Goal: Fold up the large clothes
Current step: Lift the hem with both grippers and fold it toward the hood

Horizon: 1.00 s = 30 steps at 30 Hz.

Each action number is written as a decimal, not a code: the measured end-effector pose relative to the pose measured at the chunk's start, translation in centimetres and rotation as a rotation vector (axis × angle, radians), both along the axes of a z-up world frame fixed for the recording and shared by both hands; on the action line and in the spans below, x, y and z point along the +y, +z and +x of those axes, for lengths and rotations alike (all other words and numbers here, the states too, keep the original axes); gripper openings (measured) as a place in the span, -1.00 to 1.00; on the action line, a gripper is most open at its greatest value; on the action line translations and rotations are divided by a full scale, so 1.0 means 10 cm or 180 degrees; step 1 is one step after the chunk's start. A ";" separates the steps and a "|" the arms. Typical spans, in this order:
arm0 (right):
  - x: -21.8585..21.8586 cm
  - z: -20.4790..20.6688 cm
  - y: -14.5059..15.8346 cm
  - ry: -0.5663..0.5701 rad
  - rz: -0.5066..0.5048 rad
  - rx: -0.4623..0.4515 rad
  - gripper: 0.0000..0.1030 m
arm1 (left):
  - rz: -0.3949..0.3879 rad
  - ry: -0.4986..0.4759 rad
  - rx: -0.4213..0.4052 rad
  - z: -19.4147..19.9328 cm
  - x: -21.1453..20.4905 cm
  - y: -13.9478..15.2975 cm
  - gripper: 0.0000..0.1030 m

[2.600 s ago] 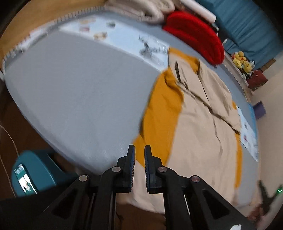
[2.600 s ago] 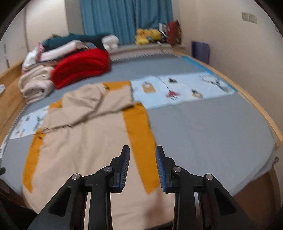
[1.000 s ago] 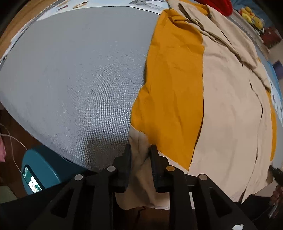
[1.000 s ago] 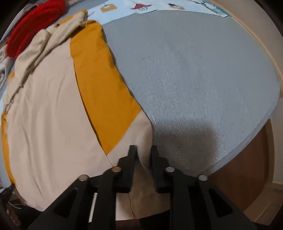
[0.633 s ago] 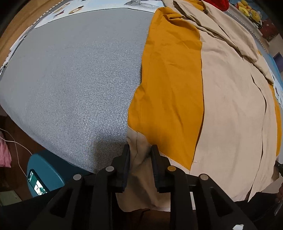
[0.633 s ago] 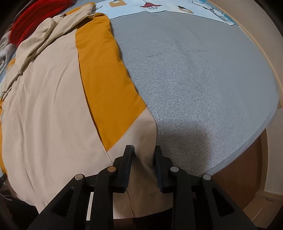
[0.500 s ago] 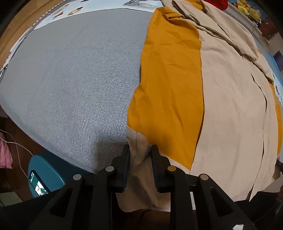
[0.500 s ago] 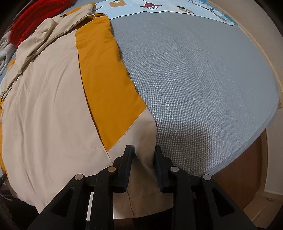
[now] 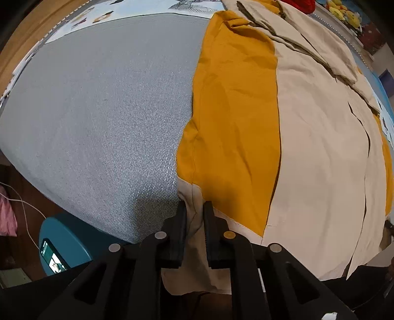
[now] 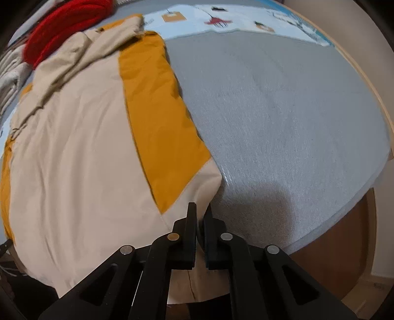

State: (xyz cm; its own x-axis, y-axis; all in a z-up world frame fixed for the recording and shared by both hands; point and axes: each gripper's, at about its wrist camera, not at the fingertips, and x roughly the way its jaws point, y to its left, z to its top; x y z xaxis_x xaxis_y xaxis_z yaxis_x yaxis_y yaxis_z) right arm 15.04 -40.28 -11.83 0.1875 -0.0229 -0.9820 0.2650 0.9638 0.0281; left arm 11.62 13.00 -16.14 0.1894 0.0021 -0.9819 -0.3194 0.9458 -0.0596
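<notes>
A large beige garment with mustard-yellow side panels [image 9: 307, 152] lies spread lengthwise on a grey bed [image 9: 98, 110]; its hem hangs over the near edge. My left gripper [image 9: 194, 209] is shut on the beige hem at the garment's left corner. In the right wrist view the same garment [image 10: 81, 147] fills the left half, and my right gripper [image 10: 200, 211] is shut on the beige hem at its right corner, beside the yellow panel [image 10: 160, 123].
A red cushion [image 10: 61, 27] and folded linens lie at the bed's far end. A light-blue printed cloth [image 10: 234, 22] lies across the far bed. A teal stool with a phone [image 9: 61, 246] stands below the bed's left edge. Wooden bed frame [image 10: 364, 81] rims the mattress.
Both grippers came down from above the bed to the hem and closed on it. In the last half second the right jaws closed tighter and lifted the corner slightly.
</notes>
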 end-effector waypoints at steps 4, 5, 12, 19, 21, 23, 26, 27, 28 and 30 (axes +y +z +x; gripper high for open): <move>0.05 0.01 -0.05 0.0109 -0.0085 0.0069 -0.65 | 0.0095 -0.0088 0.0012 0.03 -0.06 -0.02 -0.78; 0.06 0.01 -0.05 0.0118 -0.0093 0.0070 -0.64 | 0.0111 -0.0106 0.0015 0.04 -0.09 -0.03 -0.78; 0.10 -0.05 0.09 0.0183 -0.0105 -0.0134 -0.92 | 0.0182 -0.0194 -0.0072 0.04 -0.22 0.03 -0.93; 0.20 -0.14 0.81 0.0251 0.0150 -0.0758 -0.95 | 0.0166 -0.0376 -0.0511 -0.10 -0.38 0.51 -0.95; 0.26 -0.16 1.00 0.0320 0.0200 -0.0901 -0.95 | 0.0183 -0.0473 -0.0714 -0.15 -0.43 0.77 -0.96; 0.35 -0.15 1.16 0.0383 0.0231 -0.1003 -0.95 | 0.0158 -0.0528 -0.0877 -0.23 -0.44 0.98 -0.96; 0.33 -0.24 1.48 0.0433 0.0336 -0.1152 -0.95 | 0.0107 -0.0612 -0.1034 -0.27 -0.43 1.25 -0.97; 0.33 -0.25 1.53 0.0432 0.0365 -0.1186 -0.96 | 0.0097 -0.0653 -0.1082 -0.31 -0.44 1.33 -0.97; 0.31 -0.29 1.63 0.0434 0.0402 -0.1230 -0.96 | 0.0094 -0.0683 -0.1110 -0.34 -0.43 1.37 -0.97; 0.27 -0.37 1.80 0.0440 0.0460 -0.1310 -0.96 | 0.0077 -0.0770 -0.1166 -0.46 -0.45 1.49 -0.97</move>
